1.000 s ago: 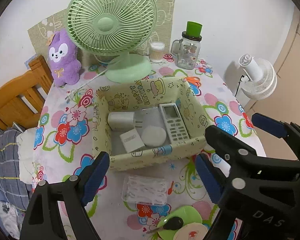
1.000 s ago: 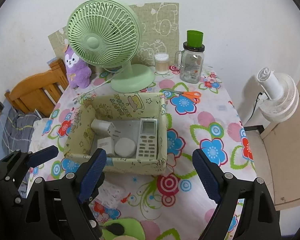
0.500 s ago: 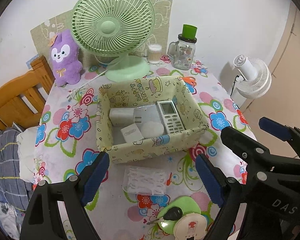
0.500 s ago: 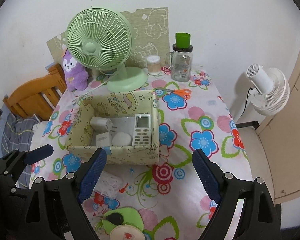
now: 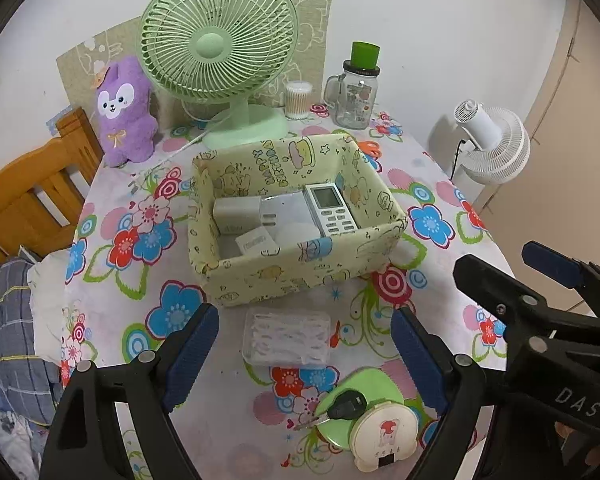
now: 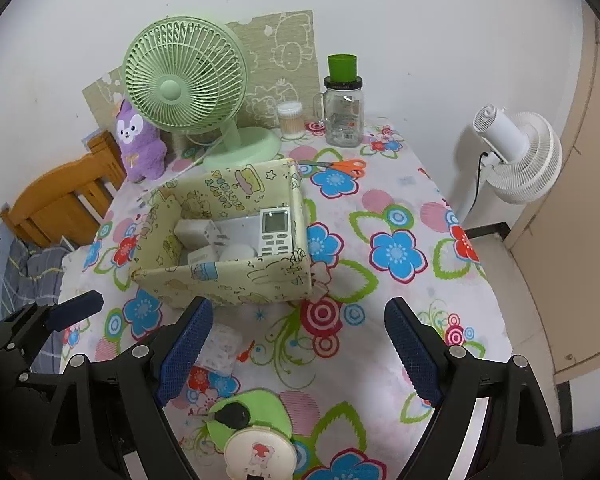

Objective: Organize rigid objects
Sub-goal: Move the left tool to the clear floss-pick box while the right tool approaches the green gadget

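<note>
A pale yellow cartoon-print box (image 5: pixel 300 276) (image 6: pixel 228 280) stands mid-table and holds a white remote (image 5: pixel 330 208) (image 6: pixel 274 230), two white chargers (image 5: pixel 236 212) and a round white puck (image 6: pixel 238 252). In front of it lie a clear plastic case (image 5: pixel 286 338) (image 6: pixel 220 346), a black car key (image 5: pixel 346 402) (image 6: pixel 230 416) on a green disc (image 5: pixel 374 384) and a round cream case (image 5: pixel 384 438) (image 6: pixel 260 458). My left gripper (image 5: pixel 302 354) hangs open over the clear case, empty. My right gripper (image 6: pixel 298 350) is open and empty over the cloth to the right.
At the back stand a green desk fan (image 5: pixel 220 52), a purple plush (image 5: pixel 124 112), a cotton-swab jar (image 5: pixel 298 100) and a glass mug with a green cup (image 5: pixel 356 92). Orange scissors (image 6: pixel 340 166) lie behind the box. A wooden chair (image 5: pixel 32 196) is left, a white floor fan (image 6: pixel 512 152) right.
Both grippers have drawn back from the box toward the near table edge, so the key, green disc and cream case have come into view. Jaws unchanged.
</note>
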`<act>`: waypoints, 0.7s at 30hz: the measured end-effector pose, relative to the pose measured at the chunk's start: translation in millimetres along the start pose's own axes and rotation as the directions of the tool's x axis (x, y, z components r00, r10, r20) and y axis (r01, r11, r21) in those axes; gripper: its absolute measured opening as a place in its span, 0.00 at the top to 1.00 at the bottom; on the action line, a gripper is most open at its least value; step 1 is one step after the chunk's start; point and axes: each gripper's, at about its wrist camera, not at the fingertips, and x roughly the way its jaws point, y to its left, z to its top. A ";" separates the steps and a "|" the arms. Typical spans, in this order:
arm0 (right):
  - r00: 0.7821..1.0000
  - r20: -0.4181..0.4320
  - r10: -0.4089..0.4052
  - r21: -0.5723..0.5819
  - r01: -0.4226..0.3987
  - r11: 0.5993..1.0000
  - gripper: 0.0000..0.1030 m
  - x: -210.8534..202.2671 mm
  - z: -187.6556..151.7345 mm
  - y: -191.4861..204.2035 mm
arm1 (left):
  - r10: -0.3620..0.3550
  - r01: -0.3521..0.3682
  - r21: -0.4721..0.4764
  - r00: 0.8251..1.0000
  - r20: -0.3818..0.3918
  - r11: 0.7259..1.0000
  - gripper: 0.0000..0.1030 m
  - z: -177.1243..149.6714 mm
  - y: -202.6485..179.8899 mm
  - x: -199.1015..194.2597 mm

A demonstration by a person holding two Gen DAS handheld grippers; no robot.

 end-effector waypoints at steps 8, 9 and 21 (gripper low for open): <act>1.000 0.016 -0.004 0.013 0.004 1.000 0.13 -3.9 -16.0 1.2 | -0.004 0.004 0.001 1.000 -0.007 1.000 0.13 -15.0 6.2 2.0; 1.000 0.014 -0.002 0.014 0.002 1.000 0.13 -3.7 -18.2 1.4 | -0.003 0.003 0.002 1.000 -0.010 1.000 0.13 -17.3 6.9 2.8; 0.999 -0.036 -0.012 0.059 0.014 0.998 0.13 6.9 -46.7 1.4 | -0.005 0.005 0.019 0.999 -0.039 1.000 0.13 -37.1 12.6 16.8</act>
